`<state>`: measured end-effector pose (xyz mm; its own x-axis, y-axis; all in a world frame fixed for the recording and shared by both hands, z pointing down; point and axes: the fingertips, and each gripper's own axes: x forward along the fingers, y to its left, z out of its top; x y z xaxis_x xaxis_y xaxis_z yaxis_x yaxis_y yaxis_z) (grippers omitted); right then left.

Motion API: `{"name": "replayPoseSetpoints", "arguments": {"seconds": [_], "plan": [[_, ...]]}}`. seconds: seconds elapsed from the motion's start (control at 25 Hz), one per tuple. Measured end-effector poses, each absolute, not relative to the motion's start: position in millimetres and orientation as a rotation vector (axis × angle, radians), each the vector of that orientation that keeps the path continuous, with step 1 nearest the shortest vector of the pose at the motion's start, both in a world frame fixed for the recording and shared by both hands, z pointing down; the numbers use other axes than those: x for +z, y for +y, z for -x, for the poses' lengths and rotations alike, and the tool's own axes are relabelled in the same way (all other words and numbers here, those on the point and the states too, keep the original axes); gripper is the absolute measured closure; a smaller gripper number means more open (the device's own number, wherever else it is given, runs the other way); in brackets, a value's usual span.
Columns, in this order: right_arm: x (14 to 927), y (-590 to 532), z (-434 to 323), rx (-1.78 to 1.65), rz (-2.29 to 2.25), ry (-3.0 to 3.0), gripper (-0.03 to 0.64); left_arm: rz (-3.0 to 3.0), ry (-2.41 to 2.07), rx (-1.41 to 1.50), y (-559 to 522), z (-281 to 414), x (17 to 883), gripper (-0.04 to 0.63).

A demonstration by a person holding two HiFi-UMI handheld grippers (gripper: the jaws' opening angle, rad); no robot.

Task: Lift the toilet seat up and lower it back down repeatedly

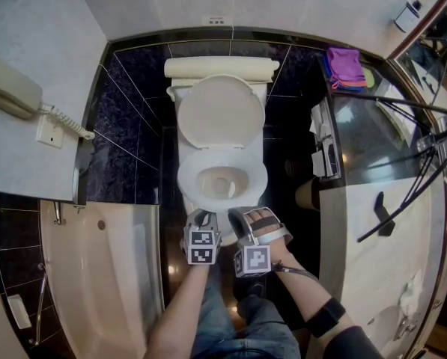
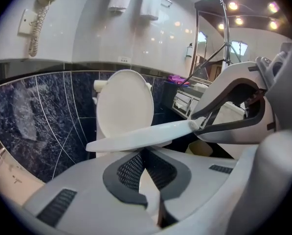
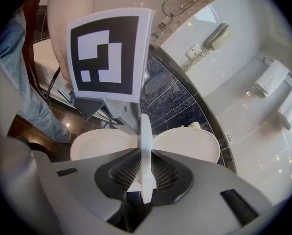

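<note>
The white toilet's lid point(image 1: 220, 111) stands upright against the tank. The toilet seat point(image 2: 141, 137) is raised a little off the bowl point(image 1: 223, 182), tilted, with its front edge highest. My right gripper point(image 1: 242, 219) is turned on its side and shut on that front edge; the seat point(image 3: 145, 146) runs edge-on between its pads. From the left gripper view, the right gripper point(image 2: 194, 125) pinches the seat's tip. My left gripper point(image 1: 201, 219) sits just below the seat at the bowl's front rim. A white sliver shows between its pads point(image 2: 131, 173); whether they press on anything is unclear.
A wall phone point(image 1: 13, 88) hangs at the left above a bathtub point(image 1: 96, 275). A vanity counter point(image 1: 380, 223) stands at the right, with a purple cloth point(image 1: 345, 66) at its far end and black tripod legs point(image 1: 410, 107) across it. The person's jeans point(image 1: 216, 327) are just behind the grippers.
</note>
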<state>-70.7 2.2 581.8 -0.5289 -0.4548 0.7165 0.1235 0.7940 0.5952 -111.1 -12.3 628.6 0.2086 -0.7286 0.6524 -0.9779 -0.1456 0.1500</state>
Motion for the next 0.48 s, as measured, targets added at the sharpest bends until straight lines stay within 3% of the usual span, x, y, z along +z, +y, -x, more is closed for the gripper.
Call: {"name": "replayPoseSetpoints", "arguments": {"seconds": [0.2, 0.48], "plan": [[591, 16, 48, -0.648, -0.345, -2.071, 0.595, -1.907, -1.551, 0.597, 15, 103, 660, 0.603], [656, 17, -8, -0.31, -0.592, -2.103, 0.598, -1.86, -1.515, 0.64, 62, 93, 730, 0.604]]}}
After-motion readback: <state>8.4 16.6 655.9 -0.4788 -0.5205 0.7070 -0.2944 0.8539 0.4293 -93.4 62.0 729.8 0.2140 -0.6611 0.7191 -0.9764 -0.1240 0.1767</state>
